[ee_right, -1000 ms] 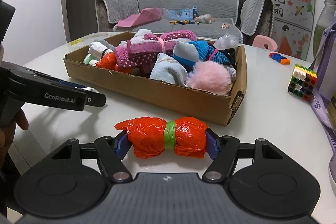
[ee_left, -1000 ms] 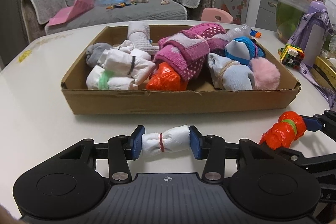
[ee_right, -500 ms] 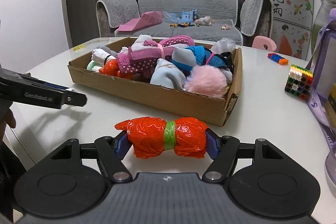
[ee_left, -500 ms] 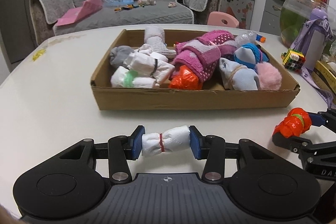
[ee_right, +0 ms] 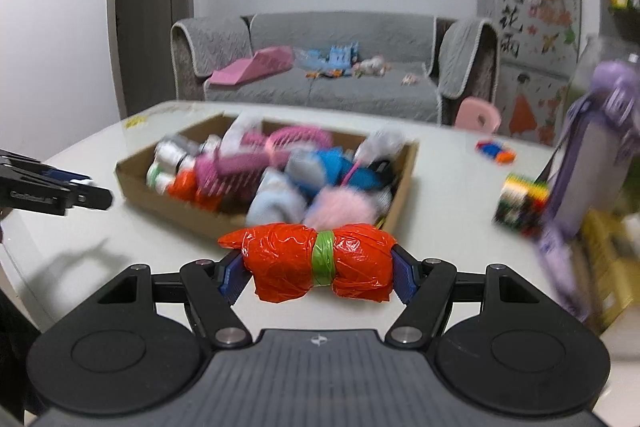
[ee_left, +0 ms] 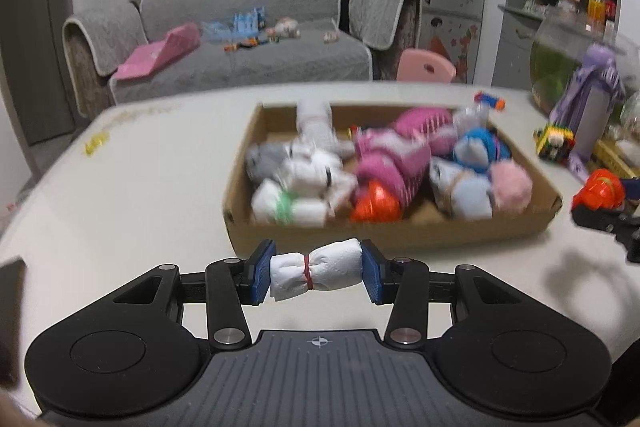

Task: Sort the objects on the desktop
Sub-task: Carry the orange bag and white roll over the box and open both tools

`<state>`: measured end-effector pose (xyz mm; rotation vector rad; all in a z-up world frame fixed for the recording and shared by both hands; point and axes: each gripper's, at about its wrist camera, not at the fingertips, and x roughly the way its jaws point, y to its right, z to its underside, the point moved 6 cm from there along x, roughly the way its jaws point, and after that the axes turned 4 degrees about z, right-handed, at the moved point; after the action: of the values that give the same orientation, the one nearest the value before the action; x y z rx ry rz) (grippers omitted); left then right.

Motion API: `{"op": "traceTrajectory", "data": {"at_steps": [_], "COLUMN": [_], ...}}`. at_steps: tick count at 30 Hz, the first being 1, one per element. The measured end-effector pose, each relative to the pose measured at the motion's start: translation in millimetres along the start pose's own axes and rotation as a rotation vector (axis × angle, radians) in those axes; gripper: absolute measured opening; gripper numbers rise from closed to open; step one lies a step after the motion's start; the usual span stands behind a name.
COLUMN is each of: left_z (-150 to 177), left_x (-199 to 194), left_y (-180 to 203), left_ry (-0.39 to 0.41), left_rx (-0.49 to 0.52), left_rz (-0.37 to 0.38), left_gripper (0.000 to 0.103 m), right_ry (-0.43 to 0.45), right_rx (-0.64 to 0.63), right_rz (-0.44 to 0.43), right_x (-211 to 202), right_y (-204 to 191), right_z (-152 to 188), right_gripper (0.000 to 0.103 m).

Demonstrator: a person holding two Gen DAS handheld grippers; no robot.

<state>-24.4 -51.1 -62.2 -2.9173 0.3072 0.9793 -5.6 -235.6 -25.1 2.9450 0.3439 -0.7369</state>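
Left gripper [ee_left: 316, 271], low centre of the left wrist view: blue pads clamped end to end on a white bundle [ee_left: 315, 269] tied with a red band, held clear of the table [ee_left: 132, 195]. Cardboard box [ee_left: 384, 233] just above it in frame, centre right, crowded with rolled bundles and blurred.

Right gripper [ee_right: 318, 270], low centre of the right wrist view: pads pressed on both ends of an orange bundle [ee_right: 320, 267] with a green band, also off the table. Same box at mid left there.

Best handling, as a judgement: keep both squeezes steady, carry each bundle over the near wall before lowering, aim white toward the white rolls at the box's left, orange beside the orange roll mid-box, release only once resting.
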Motion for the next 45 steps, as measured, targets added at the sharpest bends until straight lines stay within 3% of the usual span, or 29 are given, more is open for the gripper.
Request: {"op": "traceTrajectory", "data": {"at_steps": [6, 11, 20, 25, 32, 45], "left_z": [-60.1, -110.3, -170.4, -175.3, -155.2, -110.8], "left_x": [-19.3, -13.0, 42.9, 88.6, 142.7, 190.5], "left_y": [-10.2, -13.6, -1.3, -1.7, -8.2, -17.9], "left_ry": [0.092, 0.120, 0.065, -0.010, -0.119, -0.217], "left_rx": [0.055, 0.080, 0.099, 0.090, 0.061, 0.073], "left_rz": [-0.016, -0.008, 0.048, 0.069, 0.120, 0.122], "left_gripper": [0.052, 0.052, 0.052, 0.052, 0.052, 0.052], "right_ry": [0.087, 0.126, 0.104, 0.027, -0.105, -0.237], "right_rx": [0.017, 0.006, -0.018, -0.037, -0.031, -0.088], "right_rz": [0.013, -0.019, -0.095, -0.143, -0.184, -0.179], "right_x": [-15.5, -5.9, 54.4, 104.2, 167.1, 203.9], "right_y": [30.1, 38.7, 26.9, 13.2, 2.3, -18.5], "right_z": [-55.2, -103.8, -160.9, -165.8, -151.5, -118.1], "right_gripper": [0.066, 0.066, 0.066, 0.066, 0.066, 0.066]}}
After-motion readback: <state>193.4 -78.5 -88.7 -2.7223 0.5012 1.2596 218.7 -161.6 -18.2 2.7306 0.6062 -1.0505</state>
